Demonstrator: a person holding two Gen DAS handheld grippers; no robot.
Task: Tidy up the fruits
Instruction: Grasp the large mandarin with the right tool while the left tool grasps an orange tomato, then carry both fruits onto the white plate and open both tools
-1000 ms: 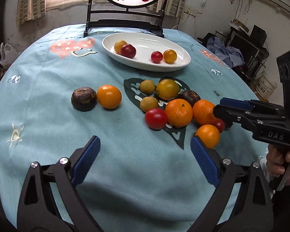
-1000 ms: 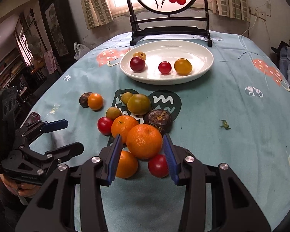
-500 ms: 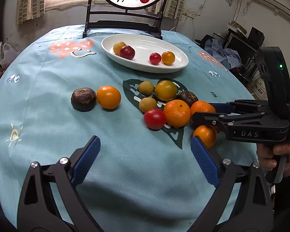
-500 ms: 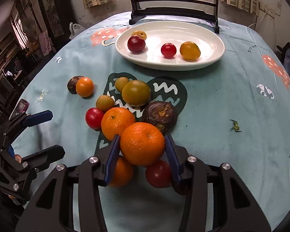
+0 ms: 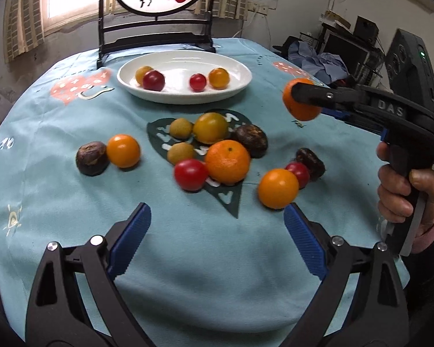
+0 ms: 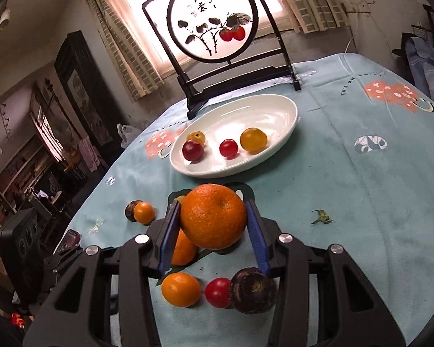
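- Right wrist view: the right-hand black gripper with blue ribbed pads (image 6: 214,225) is clamped on a large round orange mandarin (image 6: 213,216), which sits at the centre of the frame, raised off the cloth.
- Upper centre of the same frame: an oval white ceramic dish (image 6: 286,121) rests on the pale teal printed tablecloth (image 6: 361,190). It contains a dark red plum-like fruit (image 6: 192,150), a small yellow fruit (image 6: 196,137), a small red tomato (image 6: 228,148) and a yellow-orange round fruit (image 6: 253,140).
- Lower centre, between the gripper's arms: a smooth orange fruit (image 6: 181,289), a red cherry tomato (image 6: 217,292) and a dark wrinkled brown fruit (image 6: 252,290) lie on the cloth, the last two touching.
- Behind the dish stands a round painted screen in a black wooden stand (image 6: 212,20).
- Left wrist view: the left-hand black gripper with blue pads (image 5: 217,231) stands spread wide and empty at the bottom of the frame, above bare cloth.
- Middle of that frame: a second dimpled mandarin (image 5: 228,162) lies in the loose cluster of fruit; the held mandarin appears at upper right, to the right of the dish.
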